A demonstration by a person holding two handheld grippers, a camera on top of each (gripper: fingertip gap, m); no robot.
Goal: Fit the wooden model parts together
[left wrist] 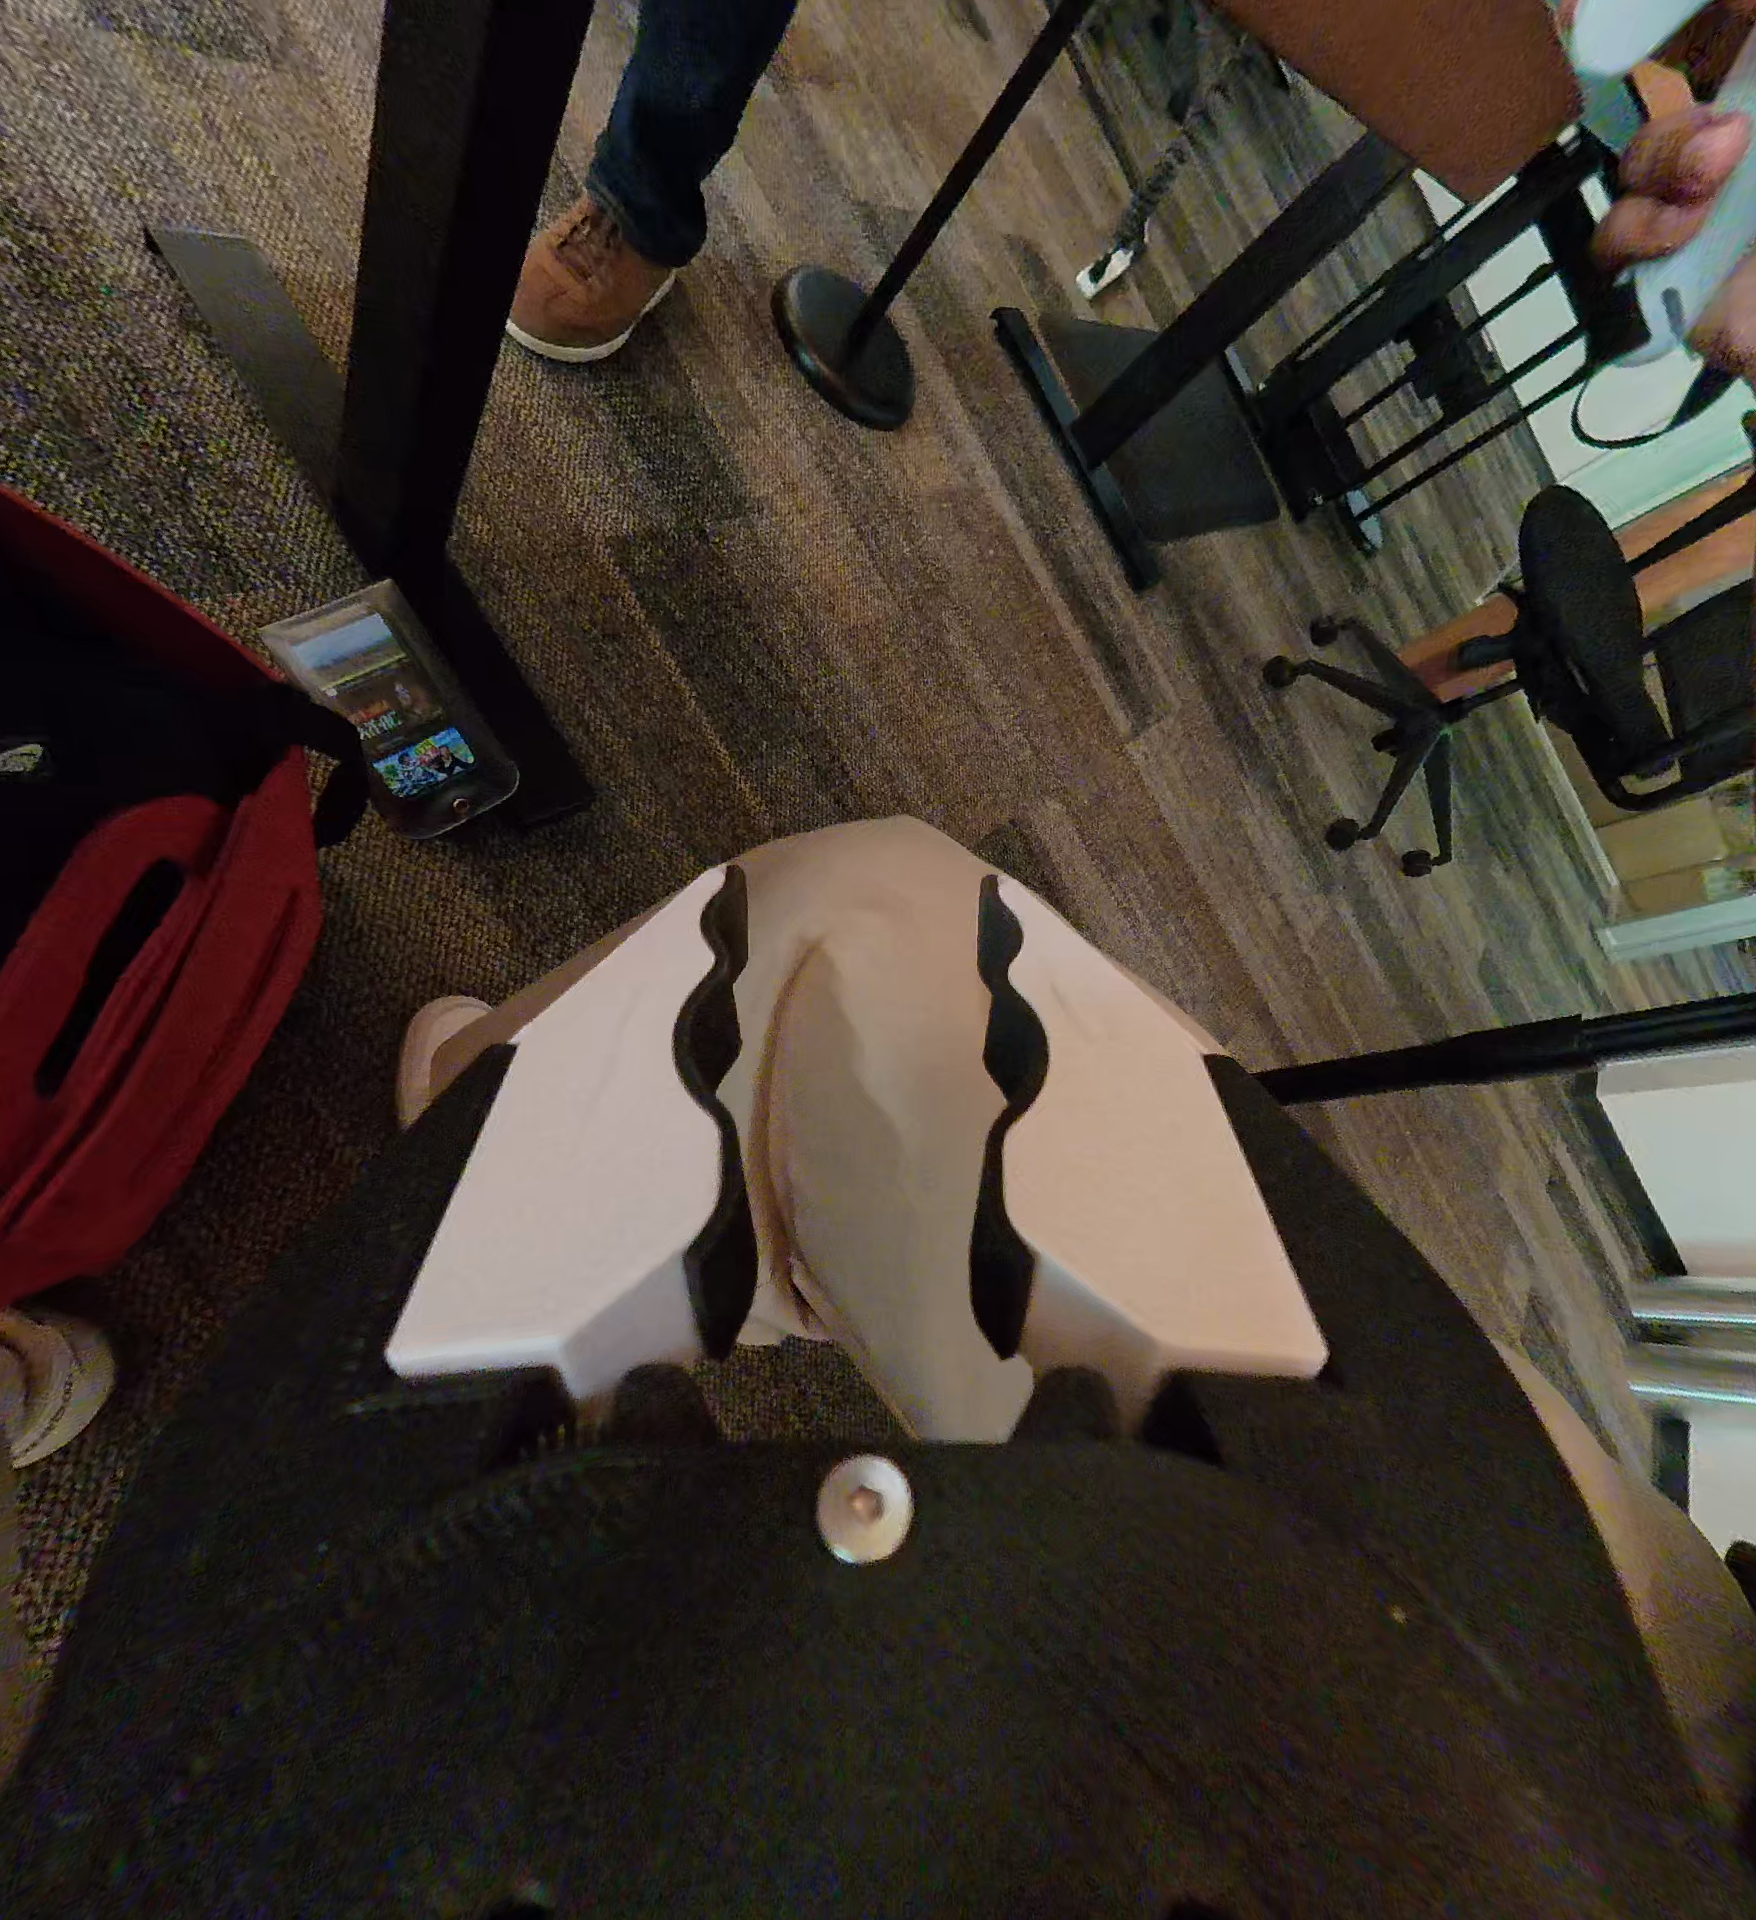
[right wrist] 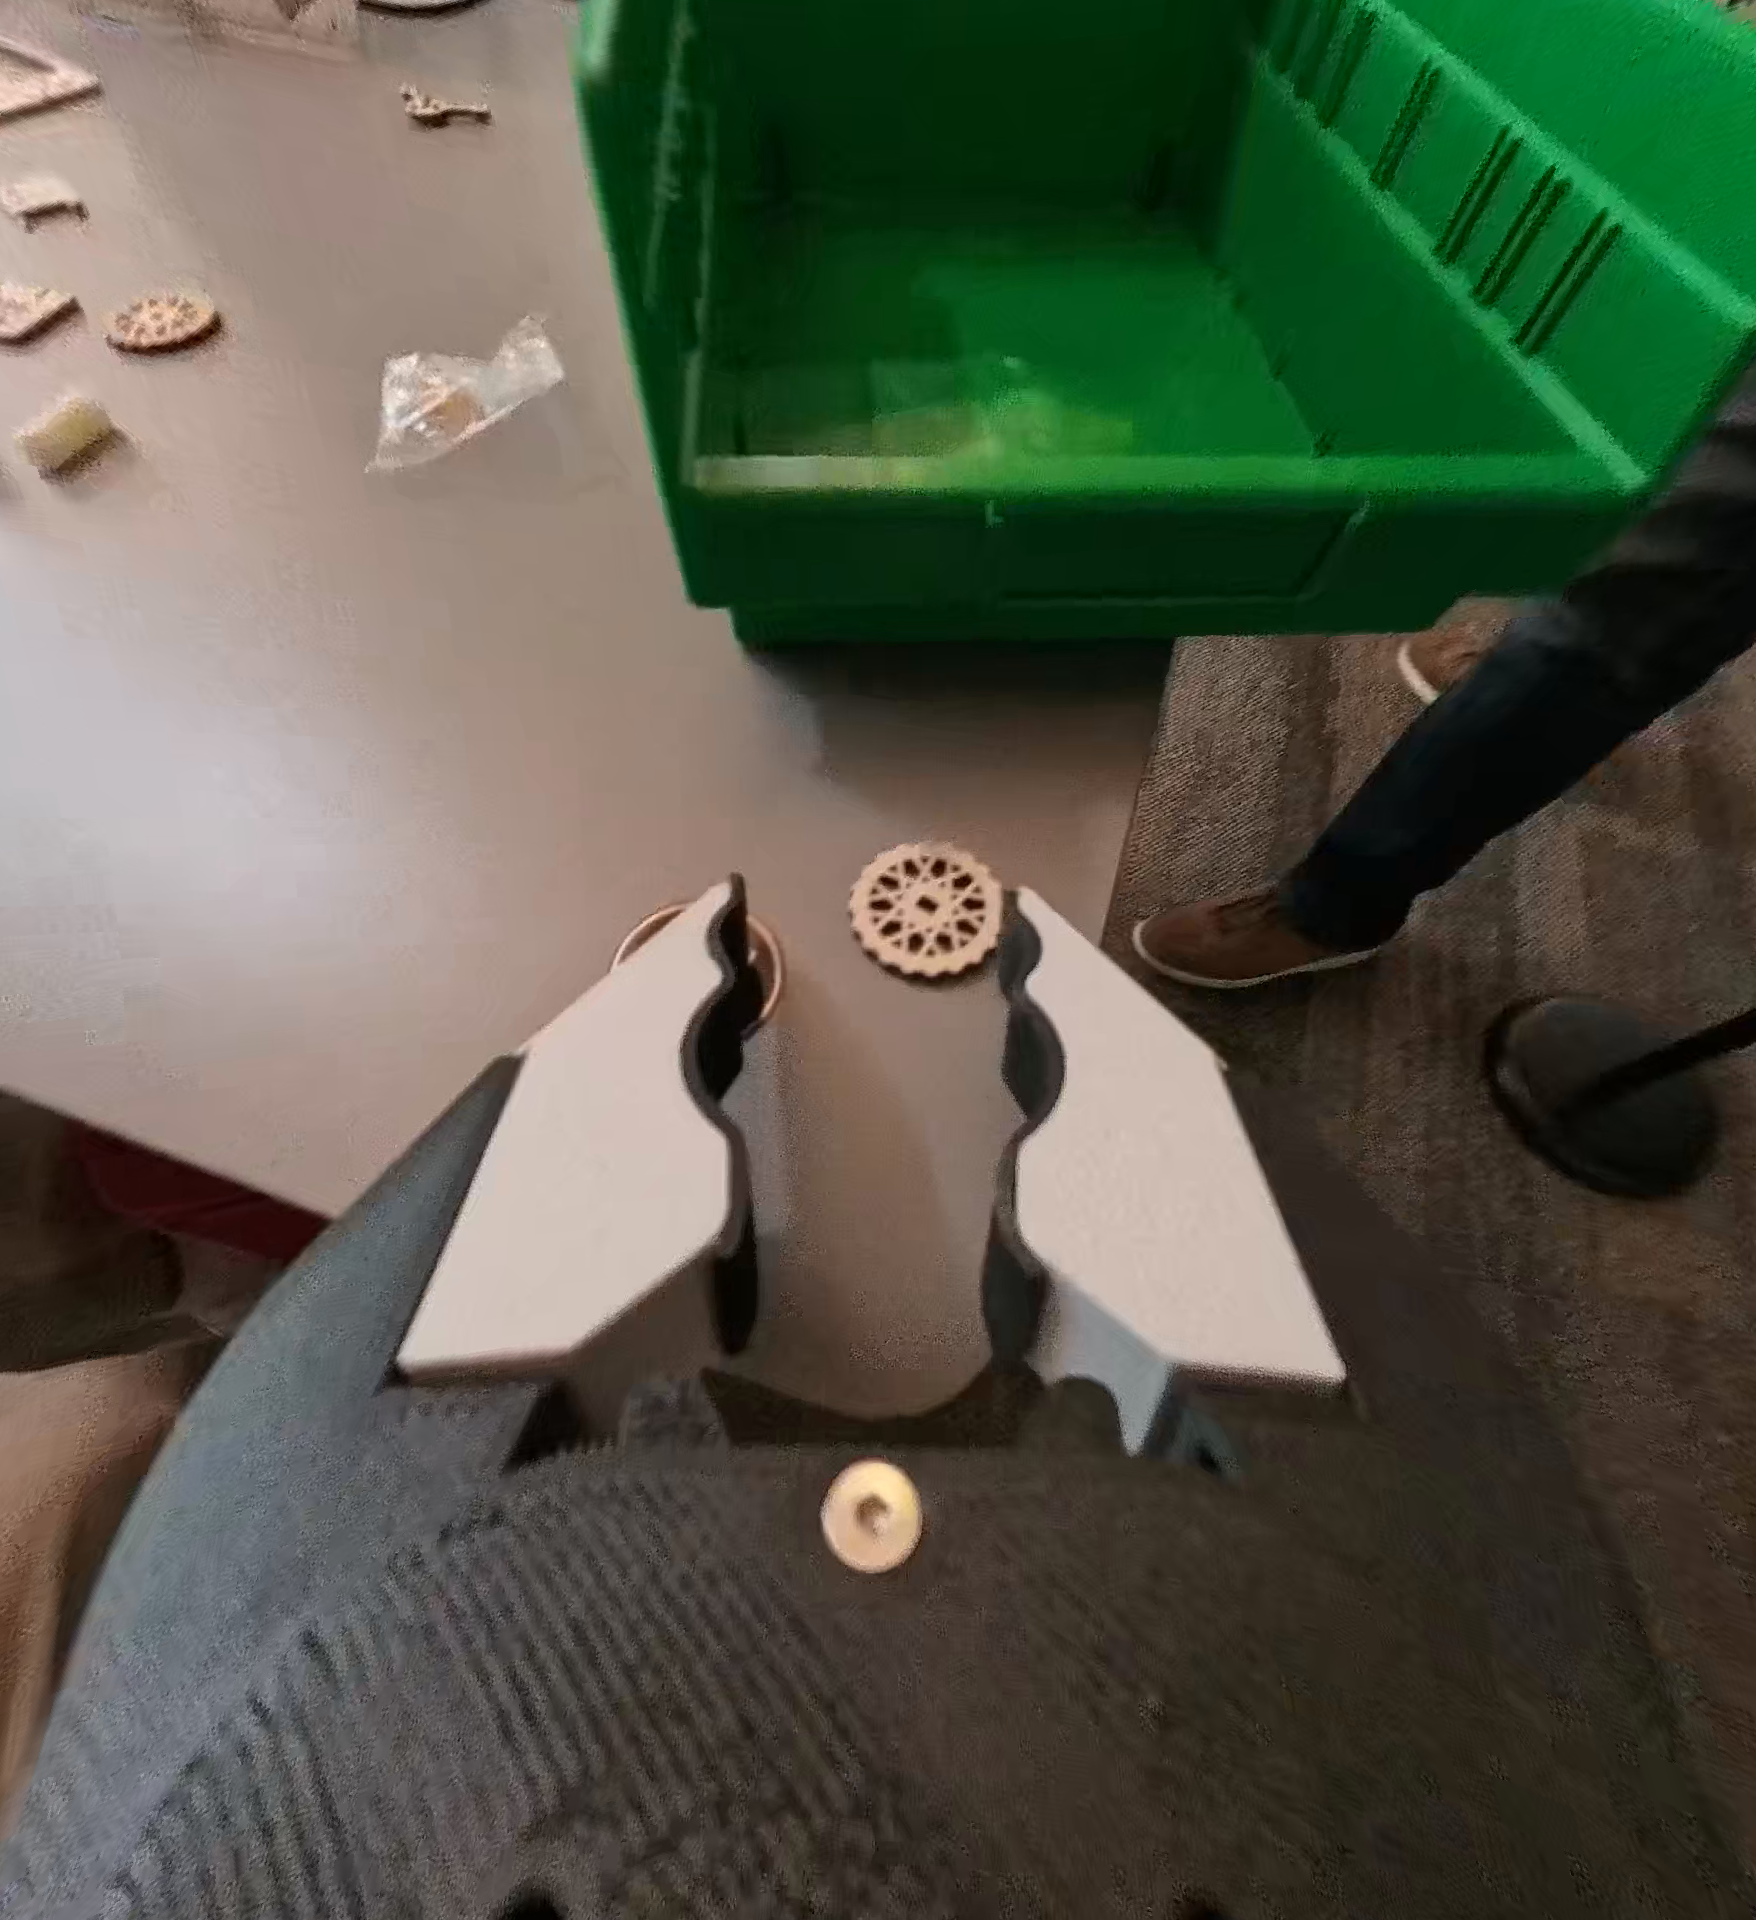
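**Bench stock at the table corner, both grippers empty**

- Grey table [right wrist: 334,727]: the work surface, its near corner under the right gripper; carpet lies beyond the edge.
- Green plastic bin [right wrist: 1113,343]: stands at the far right of the table, holding what may be clear packaging, too blurred to tell.
- Right gripper [right wrist: 874,1039]: jaws wide apart, holding nothing, poised over the table corner.
- Left gripper [left wrist: 858,1091]: jaws likewise spread and empty, held off the table over a trouser-clad knee and carpet, well apart from the work.
- Clear plastic bag [right wrist: 463,400]: mid-table, contents unclear.
- Wooden gear wheel [right wrist: 928,912]: lying flat near the table edge, just beyond the right fingertips and closer to the right-hand finger.
- Round ring [right wrist: 692,930]: half hidden behind the left-hand finger; material uncertain.
- Loose wooden parts: a second gear [right wrist: 162,322], a lattice plate [right wrist: 6,310] and smaller scraps at far left, blurred.

Handling note: the step appears to be picking up the gear wheel. It lies flat and thin, so the grip likely calls for centring the jaws over it, coming down steeply and closing across the toothed rim, taking care not to nudge it over the nearby edge. The left gripper should come to the table to hold the mating part.

Not seen: the mating part itself, and the bin's far compartments.
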